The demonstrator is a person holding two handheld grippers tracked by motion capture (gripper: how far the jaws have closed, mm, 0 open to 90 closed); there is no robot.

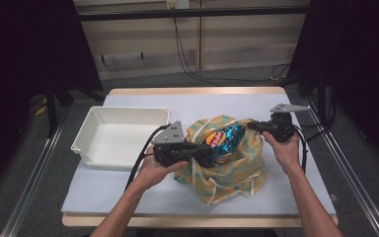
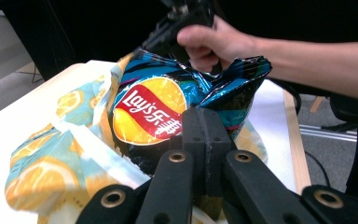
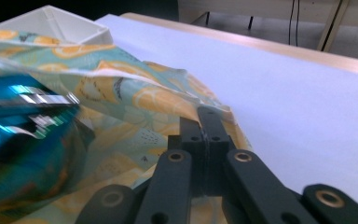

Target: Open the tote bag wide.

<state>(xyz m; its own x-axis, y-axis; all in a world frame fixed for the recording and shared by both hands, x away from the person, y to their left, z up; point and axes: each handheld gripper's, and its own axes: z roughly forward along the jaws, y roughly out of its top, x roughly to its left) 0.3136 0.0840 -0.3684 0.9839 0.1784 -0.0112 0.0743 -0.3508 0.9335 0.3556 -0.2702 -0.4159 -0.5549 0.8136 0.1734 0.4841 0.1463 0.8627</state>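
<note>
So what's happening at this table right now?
A person works a chip bag at the mouth of a lemon-print cloth bag, a gripper in each hand. The left gripper is shut on the chip bag. The right gripper is shut on the cloth bag's rim. A white bin sits to the left on the table.

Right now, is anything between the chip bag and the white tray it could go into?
Mainly the fabric bag: the chip bag sits in its open mouth. The left tool lies on the side facing the white tray.
</note>
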